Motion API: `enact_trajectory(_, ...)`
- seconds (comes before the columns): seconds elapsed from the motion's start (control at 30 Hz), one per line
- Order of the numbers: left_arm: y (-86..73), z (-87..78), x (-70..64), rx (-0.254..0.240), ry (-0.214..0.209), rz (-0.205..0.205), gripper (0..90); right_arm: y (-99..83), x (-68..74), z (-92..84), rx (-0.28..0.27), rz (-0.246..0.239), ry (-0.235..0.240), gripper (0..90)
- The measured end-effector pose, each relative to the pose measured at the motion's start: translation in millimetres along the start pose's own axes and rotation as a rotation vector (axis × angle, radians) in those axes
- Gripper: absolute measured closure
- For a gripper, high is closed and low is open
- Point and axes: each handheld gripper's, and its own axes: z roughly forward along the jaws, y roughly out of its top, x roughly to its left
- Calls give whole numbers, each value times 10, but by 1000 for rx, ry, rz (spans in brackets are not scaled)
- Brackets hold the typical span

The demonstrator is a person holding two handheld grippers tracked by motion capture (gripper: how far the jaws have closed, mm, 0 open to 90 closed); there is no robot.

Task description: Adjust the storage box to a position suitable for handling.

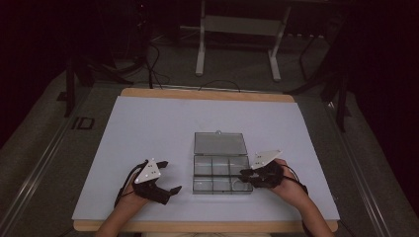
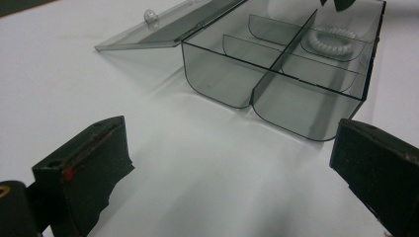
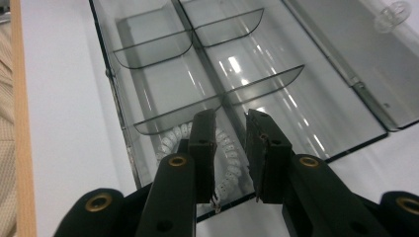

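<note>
A clear plastic organiser box (image 1: 220, 170) with several compartments lies on the white table sheet, its lid (image 1: 220, 143) folded flat behind it. A white coiled hair tie (image 3: 228, 160) rests in the near right compartment; the left gripper view shows the tie (image 2: 330, 40) at the box's far side. My right gripper (image 3: 231, 116) hangs just above that compartment, jaws a narrow gap apart, open, with nothing pinched between them. My left gripper (image 1: 170, 176) sits low on the sheet left of the box (image 2: 217, 84), jaws spread wide and empty.
The white sheet (image 1: 148, 128) covers a wooden board whose edge (image 3: 20, 123) runs close to the box's near side. Beyond the table stand a white metal frame (image 1: 237, 29) and dark cables on the floor.
</note>
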Motion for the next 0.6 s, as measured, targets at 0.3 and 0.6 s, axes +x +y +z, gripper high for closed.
enact_trajectory(0.3, 44, 6, -19, -16, 19, 48, 21, 2, -52, -196, -77, 43, -38, 719)
enact_trajectory(0.6, 129, 41, 29, 49, -77, -76, 21, -27, -97, -281, -116, 102, -82, 651)
